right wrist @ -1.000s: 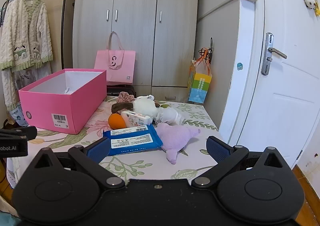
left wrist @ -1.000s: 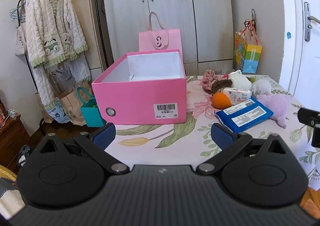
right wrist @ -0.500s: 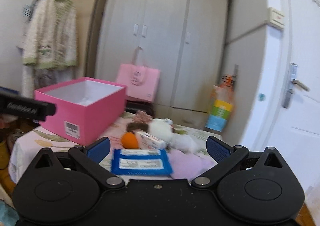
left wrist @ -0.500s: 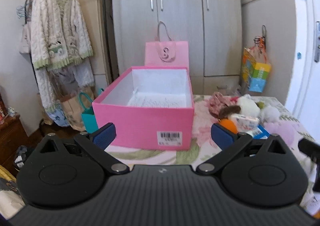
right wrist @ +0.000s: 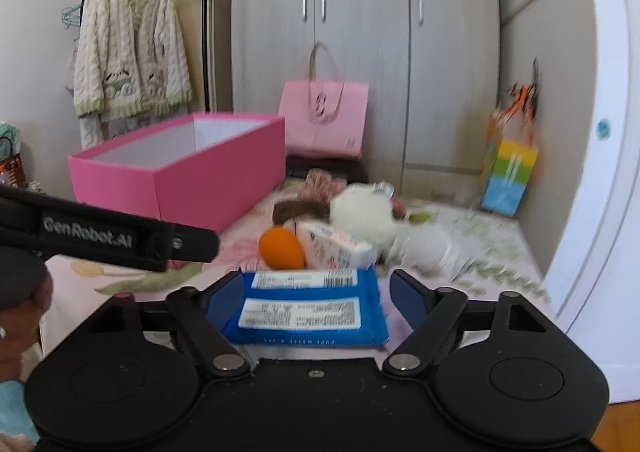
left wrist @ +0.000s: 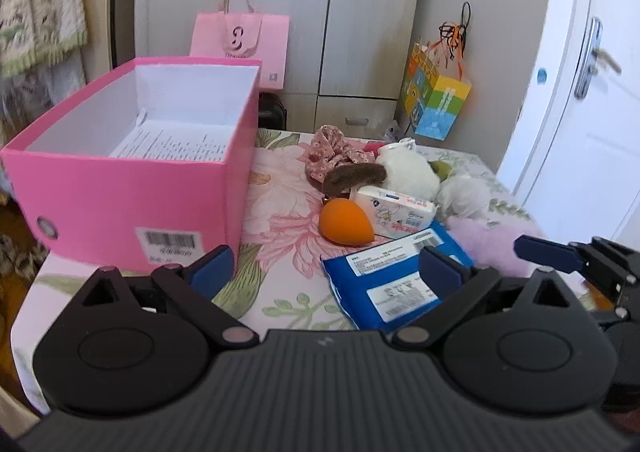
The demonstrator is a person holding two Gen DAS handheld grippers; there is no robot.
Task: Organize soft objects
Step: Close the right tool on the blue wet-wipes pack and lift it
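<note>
Pink box (left wrist: 132,207) on table (left wrist: 276,264), left side, open top: only a printed sheet (left wrist: 176,143) inside. Left gripper (left wrist: 324,268) spread, empty. Blue wipes pack (right wrist: 308,306) lies flat right of box, long axis left-right in right view. Right gripper (right wrist: 310,298) jaws just been closing, straddling pack, not pressing yet.

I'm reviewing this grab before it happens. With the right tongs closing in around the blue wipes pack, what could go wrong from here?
The right tongs, whose jaws have just been closing, straddle the blue wipes pack without pressing it yet; the flat, slick pack may slip or buckle.

The orange sponge and small tissue pack sit right behind it, so a push forward could shove them.

The left tongs hover close by; the two tools might collide.
</note>
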